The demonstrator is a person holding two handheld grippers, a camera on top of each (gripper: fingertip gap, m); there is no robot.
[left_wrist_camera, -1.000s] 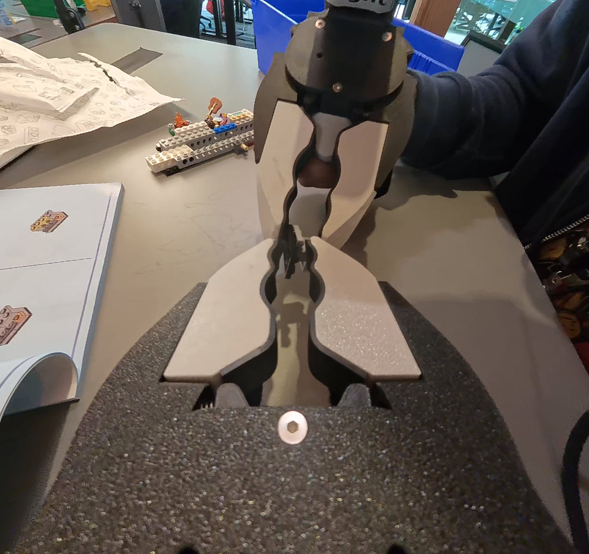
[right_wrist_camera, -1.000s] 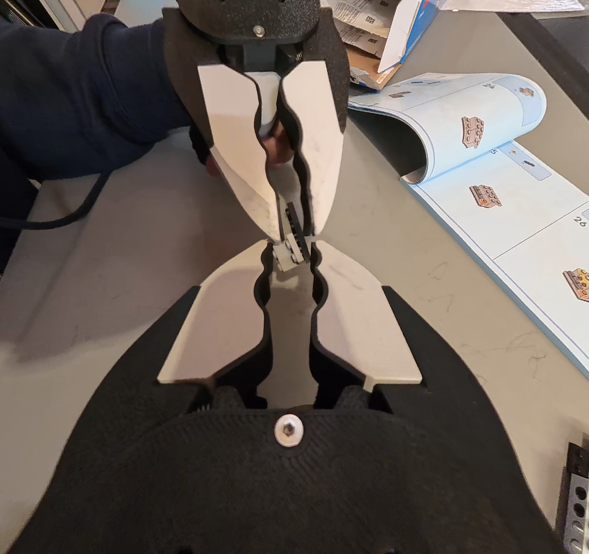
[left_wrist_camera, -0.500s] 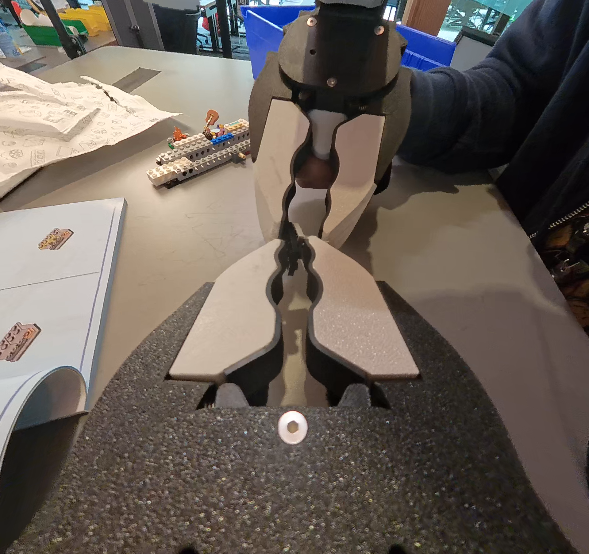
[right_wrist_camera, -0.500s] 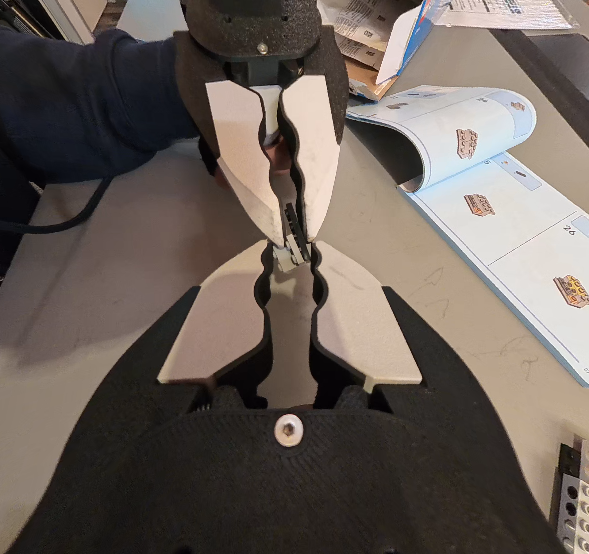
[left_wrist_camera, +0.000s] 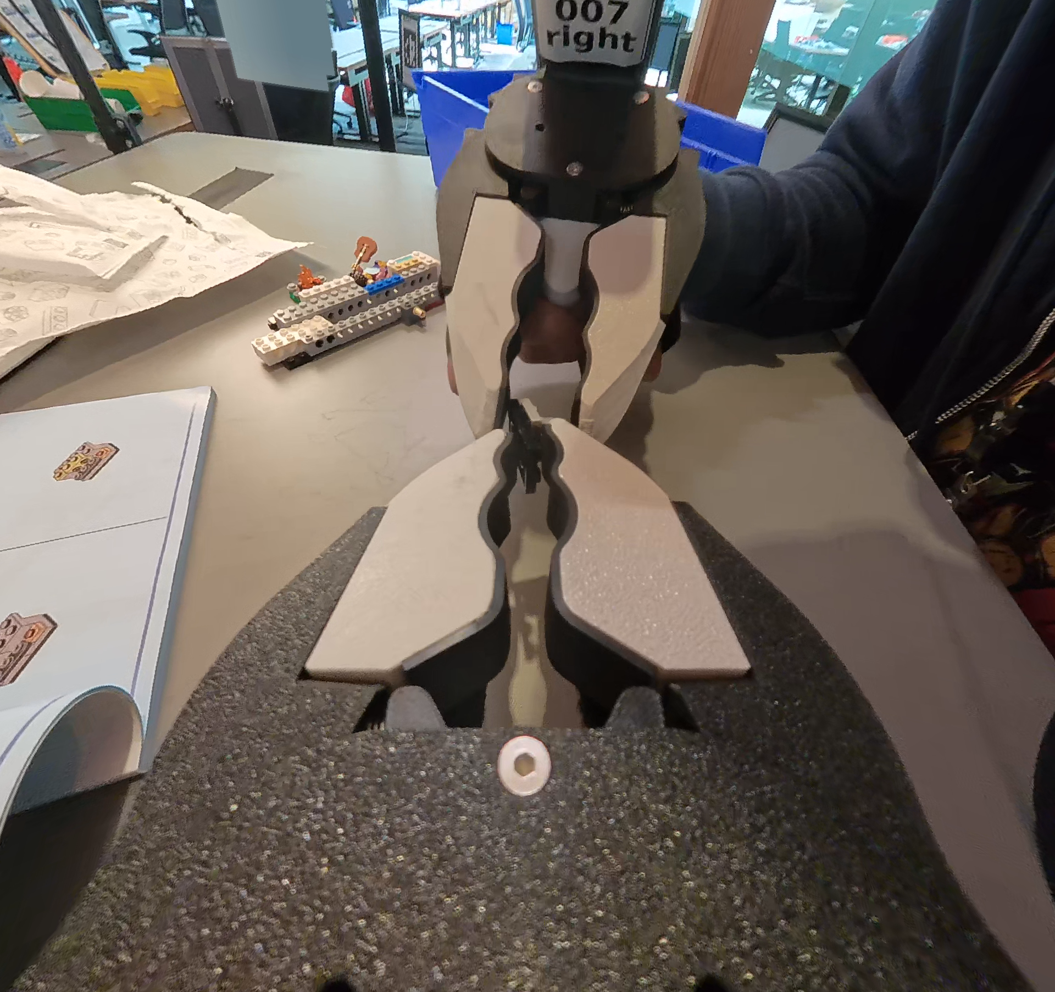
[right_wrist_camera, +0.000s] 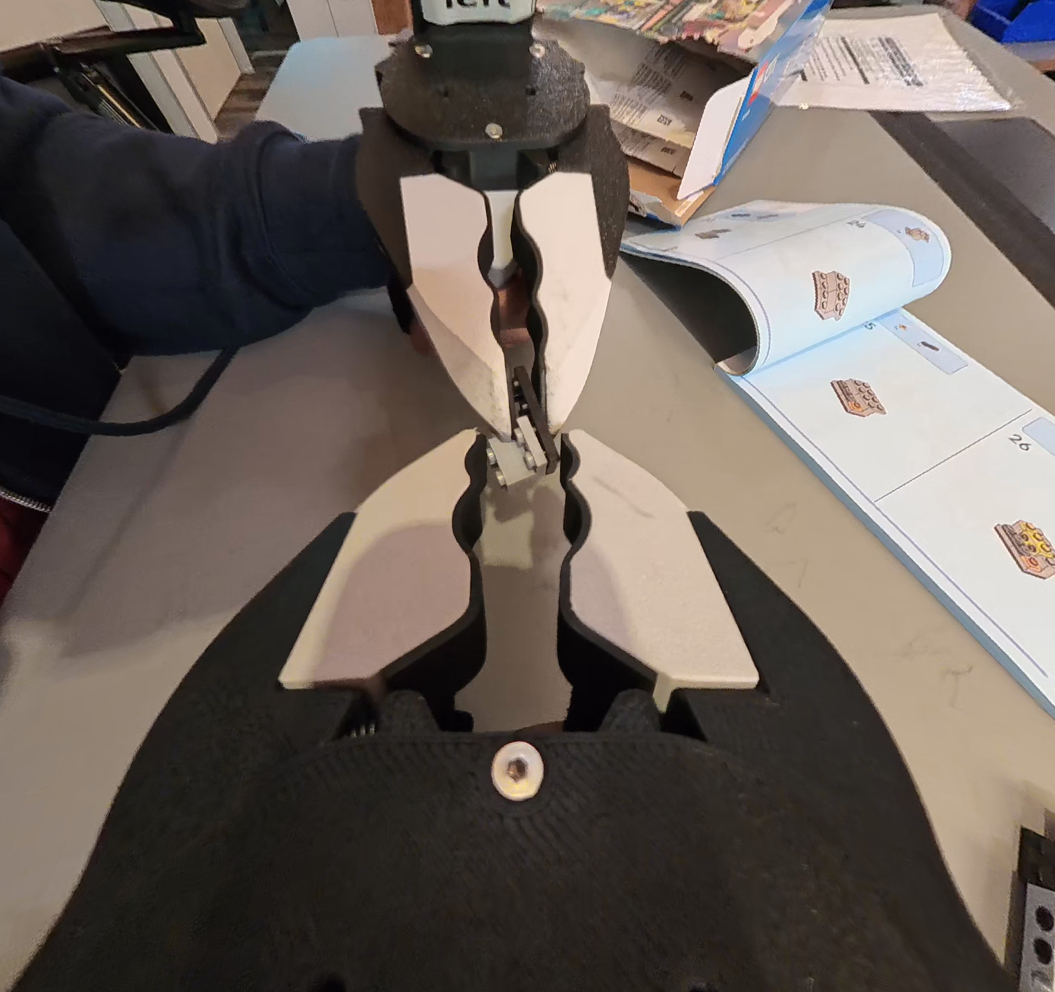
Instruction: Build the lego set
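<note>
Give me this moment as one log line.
left tool: shut on black plate | right tool: shut on grey brick | pieces touching | above table

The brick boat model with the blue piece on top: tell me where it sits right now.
In the left wrist view the brick boat model lies on the grey table, left of the right tongs, between the torn printed paper bag and the open instruction booklet.

black plate (right_wrist_camera: 534, 411), grey brick (right_wrist_camera: 511, 459), joined, mid-air
</note>
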